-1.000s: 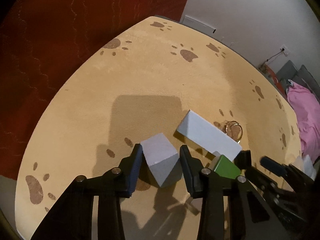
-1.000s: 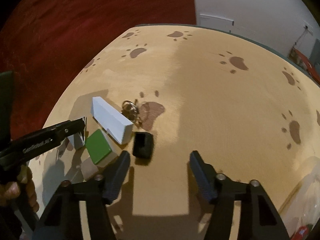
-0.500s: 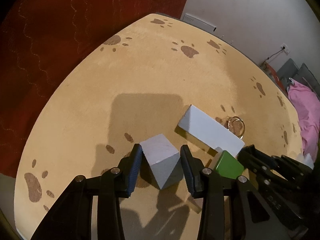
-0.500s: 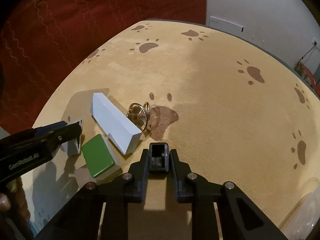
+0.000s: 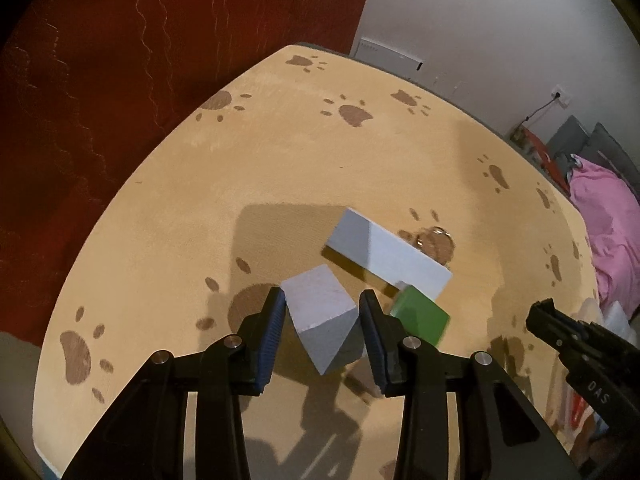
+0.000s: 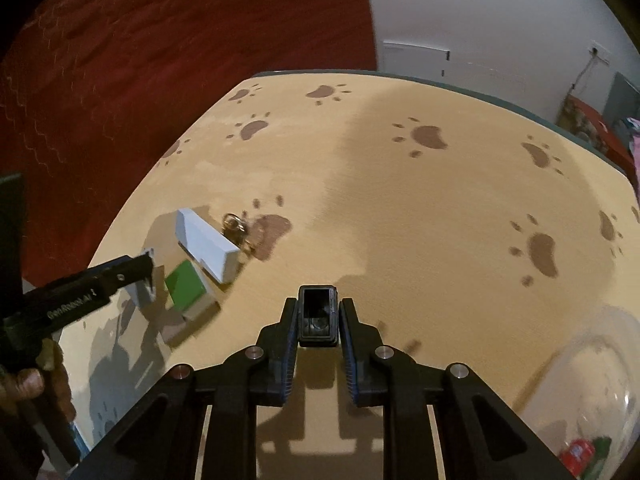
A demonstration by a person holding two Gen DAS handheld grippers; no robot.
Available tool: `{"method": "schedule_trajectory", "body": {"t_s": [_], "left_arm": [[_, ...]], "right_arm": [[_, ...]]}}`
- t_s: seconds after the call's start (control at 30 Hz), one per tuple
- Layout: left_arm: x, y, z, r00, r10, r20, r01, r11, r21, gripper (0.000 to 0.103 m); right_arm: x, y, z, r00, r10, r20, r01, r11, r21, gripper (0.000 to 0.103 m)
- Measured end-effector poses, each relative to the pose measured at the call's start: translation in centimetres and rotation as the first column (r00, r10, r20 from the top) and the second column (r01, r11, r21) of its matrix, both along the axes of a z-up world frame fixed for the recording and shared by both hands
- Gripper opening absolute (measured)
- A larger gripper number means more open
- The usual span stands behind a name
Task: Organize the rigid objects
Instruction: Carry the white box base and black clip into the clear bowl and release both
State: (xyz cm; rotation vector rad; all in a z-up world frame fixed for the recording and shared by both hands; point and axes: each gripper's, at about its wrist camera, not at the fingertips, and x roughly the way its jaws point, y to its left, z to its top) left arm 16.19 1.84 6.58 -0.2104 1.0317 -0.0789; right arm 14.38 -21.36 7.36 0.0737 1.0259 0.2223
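Observation:
In the left wrist view my left gripper point(image 5: 322, 320) is shut on a grey cube point(image 5: 320, 316), which hangs corner-down just above the paw-print mat point(image 5: 280, 160). My right gripper point(image 6: 318, 320) is shut on a small black open-topped box point(image 6: 317, 312) and holds it clear of the mat. Behind the cube lie a long white block point(image 5: 386, 256) and a green block point(image 5: 420, 316). A key ring point(image 5: 436, 236) rests beyond the white block. From the right wrist view the left gripper point(image 6: 146, 270) and its cube point(image 6: 142, 294) are at the left edge.
A tan block point(image 6: 188, 320) lies under the green block point(image 6: 186, 282). A clear round container point(image 6: 592, 380) stands at the mat's near right corner. Red bedding point(image 6: 160, 60) borders the mat on the left, a white wall point(image 5: 480, 20) at the back, pink cloth point(image 5: 612, 216) at the right.
My right gripper has closed on the black box and lifted it off the mat, away from the blocks. My left gripper keeps the cube and has drifted slightly.

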Motion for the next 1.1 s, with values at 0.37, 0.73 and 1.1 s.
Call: {"method": "schedule_trajectory", "body": {"t_s": [0.37, 0.73, 1.1], "left_arm": [[-4.5, -4.4, 2.1, 0.999, -0.044, 0.023, 0.044, 0.999, -0.005, 0.039], [-8.2, -9.9, 3.6, 0.993, -0.108, 0.048, 0.109, 0.994, -0.019, 0.039], [-10.4, -16.0, 4.6, 0.98, -0.187, 0.062, 0.188, 0.982, -0.021, 0.039]], "right_arm": [[-5.2, -6.2, 1.5, 0.997, -0.08, 0.019, 0.08, 0.997, -0.005, 0.021], [-10.1, -13.7, 2.0, 0.981, -0.189, 0.031, 0.189, 0.982, -0.003, 0.021], [-12.9, -19.1, 1.8, 0.964, -0.262, 0.03, 0.262, 0.965, 0.001, 0.021]]}}
